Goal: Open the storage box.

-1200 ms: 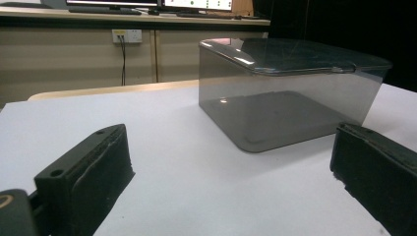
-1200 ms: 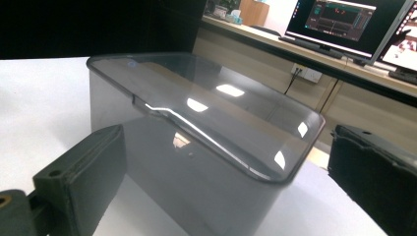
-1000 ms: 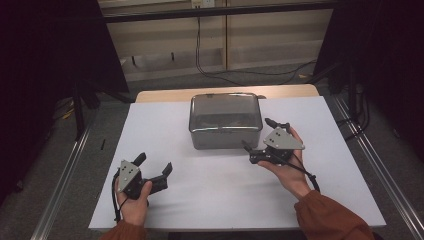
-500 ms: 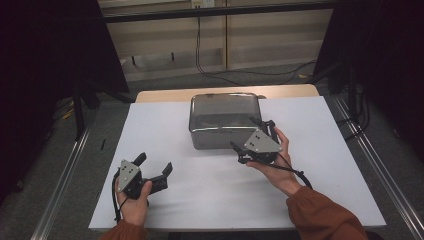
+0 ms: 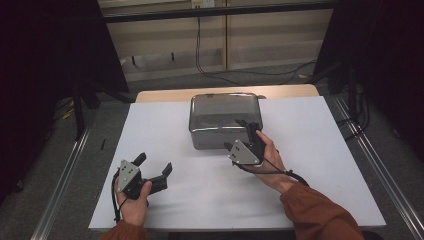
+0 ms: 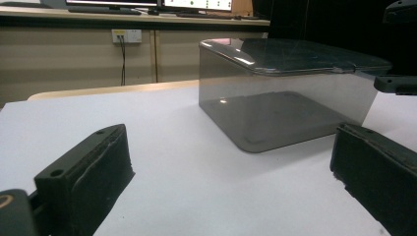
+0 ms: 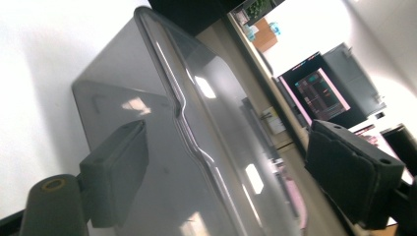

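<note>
The right gripper [image 5: 243,134] is closing its spread jaws around the lid rim of the box [image 5: 220,107] mid-table, nothing's pinched yet so the lid's still on, left gripper [image 5: 153,167] is idling wide open

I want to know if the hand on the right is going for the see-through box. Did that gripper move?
Yes. The right gripper slid left across the table, against the still clear plastic box, reaching its front right corner; its jaws have just been closing, straddling the lid edge.

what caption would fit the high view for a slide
Right gripper, jaws just closing, straddles the near lid edge of a smoky clear box; left gripper rests open on the white table.
</note>
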Tool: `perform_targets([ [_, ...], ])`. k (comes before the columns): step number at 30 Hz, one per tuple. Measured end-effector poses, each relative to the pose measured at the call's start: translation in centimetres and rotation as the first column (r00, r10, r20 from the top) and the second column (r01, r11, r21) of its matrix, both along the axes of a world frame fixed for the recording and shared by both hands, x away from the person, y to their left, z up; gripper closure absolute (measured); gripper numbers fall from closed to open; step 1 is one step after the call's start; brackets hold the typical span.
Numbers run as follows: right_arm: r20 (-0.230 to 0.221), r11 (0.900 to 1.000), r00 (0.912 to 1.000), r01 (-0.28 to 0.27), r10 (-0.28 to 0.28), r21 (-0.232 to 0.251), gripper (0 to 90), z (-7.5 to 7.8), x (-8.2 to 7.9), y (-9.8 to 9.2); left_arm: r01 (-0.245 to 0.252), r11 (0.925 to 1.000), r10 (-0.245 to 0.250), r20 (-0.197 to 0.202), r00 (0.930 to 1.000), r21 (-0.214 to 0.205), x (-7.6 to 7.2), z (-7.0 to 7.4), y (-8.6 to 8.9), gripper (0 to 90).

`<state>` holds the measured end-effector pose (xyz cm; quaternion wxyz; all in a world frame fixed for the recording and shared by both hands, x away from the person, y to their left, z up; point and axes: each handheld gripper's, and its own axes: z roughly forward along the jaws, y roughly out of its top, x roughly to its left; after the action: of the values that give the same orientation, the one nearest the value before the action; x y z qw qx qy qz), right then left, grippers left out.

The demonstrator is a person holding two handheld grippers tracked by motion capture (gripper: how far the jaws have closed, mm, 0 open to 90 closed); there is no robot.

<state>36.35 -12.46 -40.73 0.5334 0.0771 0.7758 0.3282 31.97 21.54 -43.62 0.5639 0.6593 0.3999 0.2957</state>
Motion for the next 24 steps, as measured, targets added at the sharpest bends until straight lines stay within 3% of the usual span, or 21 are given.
perform_targets([
  [7,0.084,0.9893,0.9964,0.002,0.011,-0.146,22.8,-0.6,0.2,1.0,0.001,1.0000,-0.001,-0.002,1.0000,-0.003,0.0,0.0,0.0,1.7],
  [11,0.125,0.9738,0.9918,0.003,0.026,-0.227,28.4,-0.9,0.2,1.7,0.002,1.0000,-0.002,-0.003,1.0000,-0.003,0.0,0.0,0.0,1.7],
  [24,0.159,0.9357,0.9872,0.046,0.011,-0.350,54.2,-1.9,0.6,2.0,0.010,0.9999,-0.010,-0.003,0.9999,0.013,0.0,0.0,-0.1,1.7],
])
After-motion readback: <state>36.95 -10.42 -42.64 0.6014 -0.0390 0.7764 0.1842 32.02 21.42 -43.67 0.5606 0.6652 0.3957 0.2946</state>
